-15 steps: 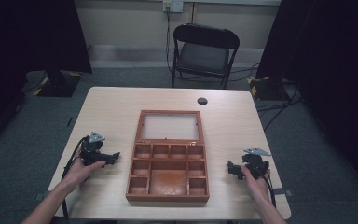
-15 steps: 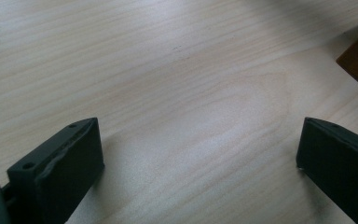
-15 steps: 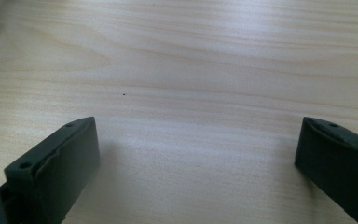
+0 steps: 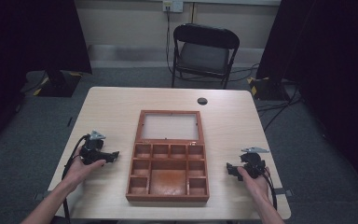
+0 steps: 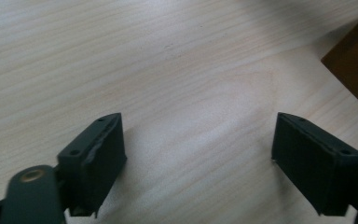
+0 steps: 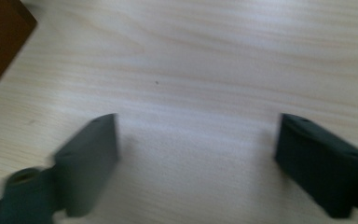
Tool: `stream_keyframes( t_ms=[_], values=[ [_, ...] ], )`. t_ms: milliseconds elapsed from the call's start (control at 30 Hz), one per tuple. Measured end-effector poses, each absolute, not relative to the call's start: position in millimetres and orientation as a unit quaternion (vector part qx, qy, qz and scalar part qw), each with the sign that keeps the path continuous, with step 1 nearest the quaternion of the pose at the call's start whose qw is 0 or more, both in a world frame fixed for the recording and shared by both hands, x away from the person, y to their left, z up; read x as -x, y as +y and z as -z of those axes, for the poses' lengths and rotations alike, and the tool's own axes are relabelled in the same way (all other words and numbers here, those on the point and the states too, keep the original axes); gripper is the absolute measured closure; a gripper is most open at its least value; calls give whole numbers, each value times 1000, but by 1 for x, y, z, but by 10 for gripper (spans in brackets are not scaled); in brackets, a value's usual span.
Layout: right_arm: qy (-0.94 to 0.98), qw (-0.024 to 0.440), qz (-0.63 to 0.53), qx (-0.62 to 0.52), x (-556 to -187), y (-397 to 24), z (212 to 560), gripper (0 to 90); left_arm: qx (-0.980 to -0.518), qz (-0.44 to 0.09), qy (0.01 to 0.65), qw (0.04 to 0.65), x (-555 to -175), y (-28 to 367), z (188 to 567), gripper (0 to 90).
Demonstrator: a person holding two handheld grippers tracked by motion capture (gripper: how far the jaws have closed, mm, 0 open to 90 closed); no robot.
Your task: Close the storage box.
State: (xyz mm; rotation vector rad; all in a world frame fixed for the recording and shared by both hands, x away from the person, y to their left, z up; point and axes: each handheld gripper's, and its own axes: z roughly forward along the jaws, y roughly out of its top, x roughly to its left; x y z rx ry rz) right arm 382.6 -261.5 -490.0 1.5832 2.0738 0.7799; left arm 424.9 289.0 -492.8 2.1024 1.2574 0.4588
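Fingers [image 5: 95,163] of both grippers spread wide, gripping nothing, over the pale wooden tabletop [image 4: 107,107]; the high view adds the brown compartmented wooden box [image 4: 168,161] between them.

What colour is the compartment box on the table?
Reddish-brown wood; the box shows best in the high view.
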Motion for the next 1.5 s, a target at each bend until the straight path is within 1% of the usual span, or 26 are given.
stream_keyframes(
  t_ms=[33, 67, 100, 133, 167, 200, 267, 300, 333, 500, 567, 600, 633, 667, 733, 767, 833, 900, 933, 967, 1000, 1133, 1267, 1333, 1433, 1500],
  values=[
    [745, 208, -280, -569, -383, -261, 490, 175, -800, -174, 478, 319, -424, 289, 492, 185],
    [745, 206, -287, -566, -383, -262, 488, 199, -799, -172, 479, 321, -424, 290, 491, 225],
    [745, 200, -291, -565, -383, -263, 487, 148, -798, -165, 480, 323, -424, 290, 491, 233],
    [744, 199, -296, -565, -383, -263, 485, 166, -801, -159, 477, 323, -424, 289, 490, 223],
    [744, 199, -296, -565, -383, -263, 485, 166, -801, -159, 477, 323, -424, 289, 490, 223],
    [740, 199, -303, -566, -384, -264, 484, 136, -800, -162, 477, 324, -424, 287, 489, 223],
    [740, 198, -304, -567, -384, -263, 484, 144, -802, -157, 475, 327, -423, 287, 487, 223],
    [741, 196, -305, -566, -384, -262, 483, 167, -801, -155, 475, 329, -423, 286, 485, 223],
    [746, 190, -310, -558, -383, -261, 482, 146, -802, -152, 476, 327, -420, 284, 482, 223],
    [752, 193, -323, -541, -384, -258, 479, 151, -793, -148, 481, 342, -417, 284, 474, 237],
    [754, 194, -332, -532, -386, -256, 476, 161, -793, -144, 488, 336, -418, 283, 470, 235],
    [756, 197, -339, -525, -388, -253, 473, 206, -794, -144, 484, 340, -419, 283, 465, 235],
    [756, 197, -339, -525, -388, -253, 473, 206, -794, -144, 484, 340, -419, 283, 465, 239],
    [759, 185, -354, -514, -391, -250, 470, 262, -794, -155, 478, 341, -420, 282, 461, 241],
    [762, 186, -357, -508, -392, -248, 468, 242, -791, -158, 477, 350, -420, 281, 459, 241],
    [762, 191, -360, -503, -394, -244, 466, 226, -788, -156, 477, 357, -421, 281, 459, 244],
    [761, 192, -372, -496, -399, -241, 462, 238, -791, -156, 469, 360, -421, 279, 457, 245],
    [761, 184, -377, -495, -406, -236, 458, 237, -795, -150, 465, 359, -423, 277, 455, 245],
    [763, 170, -382, -494, -413, -231, 456, 266, -802, -142, 459, 356, -427, 276, 449, 239],
    [763, 170, -382, -494, -413, -231, 456, 266, -802, -142, 459, 356, -427, 276, 449, 238],
    [768, 148, -386, -489, -420, -225, 454, 284, -790, -151, 462, 373, -430, 276, 444, 242],
    [776, 142, -378, -485, -432, -212, 448, 282, -787, -146, 467, 376, -444, 274, 436, 241],
    [772, 136, -382, -489, -443, -206, 441, 271, -787, -153, 464, 377, -456, 268, 426, 241],
    [766, 132, -387, -496, -459, -200, 433, 219, -785, -152, 462, 385, -463, 265, 421, 240],
    [766, 125, -390, -496, -477, -193, 425, 207, -790, -154, 448, 389, -482, 253, 411, 240],
    [766, 123, -390, -496, -483, -191, 422, 199, -787, -152, 447, 396, -486, 251, 409, 237]
  ],
)
